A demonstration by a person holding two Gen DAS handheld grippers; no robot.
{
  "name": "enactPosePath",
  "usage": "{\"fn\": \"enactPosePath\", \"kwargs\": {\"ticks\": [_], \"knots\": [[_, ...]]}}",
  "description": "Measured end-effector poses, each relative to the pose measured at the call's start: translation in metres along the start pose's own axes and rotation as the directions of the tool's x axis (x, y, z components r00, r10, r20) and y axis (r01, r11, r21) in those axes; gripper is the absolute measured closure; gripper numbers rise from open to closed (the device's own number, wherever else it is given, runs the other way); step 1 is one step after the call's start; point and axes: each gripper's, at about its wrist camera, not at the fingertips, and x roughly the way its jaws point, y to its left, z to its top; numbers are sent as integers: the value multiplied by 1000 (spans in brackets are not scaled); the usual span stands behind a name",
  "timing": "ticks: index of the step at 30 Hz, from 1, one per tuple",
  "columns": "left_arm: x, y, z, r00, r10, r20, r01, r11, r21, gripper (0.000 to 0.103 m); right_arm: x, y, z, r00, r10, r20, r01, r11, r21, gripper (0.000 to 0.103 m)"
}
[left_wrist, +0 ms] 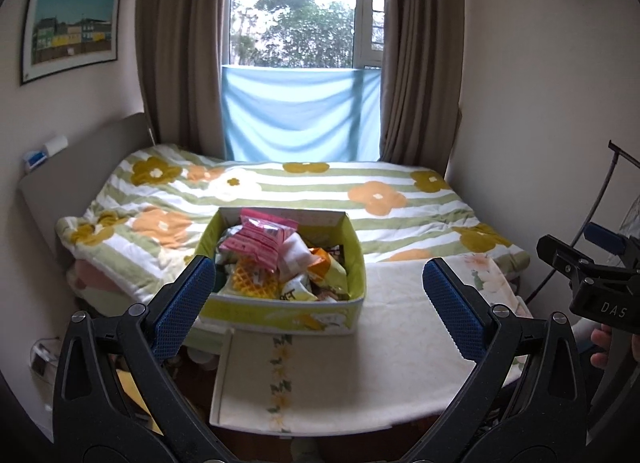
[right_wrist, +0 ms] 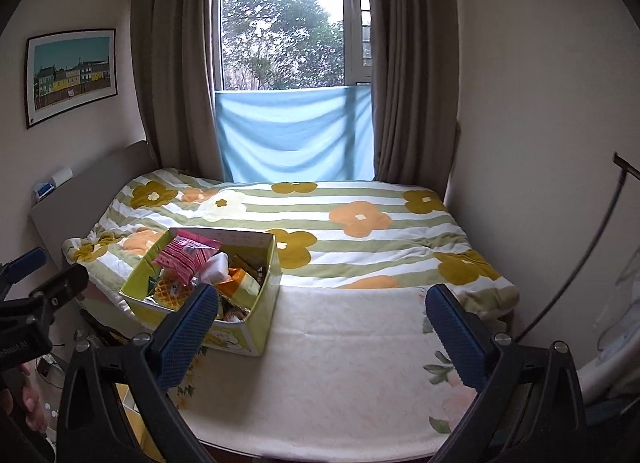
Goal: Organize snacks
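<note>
A yellow-green open box (left_wrist: 280,313) stands at the near edge of the bed, piled with snack packets. A pink packet (left_wrist: 260,243) lies on top, a waffle packet (left_wrist: 252,283) sits at the front and an orange-and-yellow bag (left_wrist: 328,267) lies to the right. My left gripper (left_wrist: 316,275) is open and empty, and its blue pads frame the box from just short of it. In the right wrist view the box (right_wrist: 240,339) sits at the left. My right gripper (right_wrist: 320,295) is open and empty over the cream cloth (right_wrist: 340,363), to the right of the box.
The bed carries a striped flower quilt (left_wrist: 360,191) under a curtained window (left_wrist: 300,23). A grey headboard (left_wrist: 80,159) runs along the left and a wall closes off the right. A dark cable (right_wrist: 580,263) hangs at the right. A hand (left_wrist: 604,347) holds the other gripper.
</note>
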Motion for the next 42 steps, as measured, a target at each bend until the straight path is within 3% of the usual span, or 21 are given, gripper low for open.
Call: {"fn": "enactPosePath", "kwargs": {"ticks": [11, 42], "knots": [[-26, -16, -14, 1000, -9, 21, 9, 1000, 8, 0, -26, -9, -16, 999, -19, 33, 19, 1000, 11, 0], [-23, -21, -15, 1000, -26, 12, 26, 999, 31, 0, -21, -13, -19, 999, -24, 23, 23, 1000, 16, 0]]}}
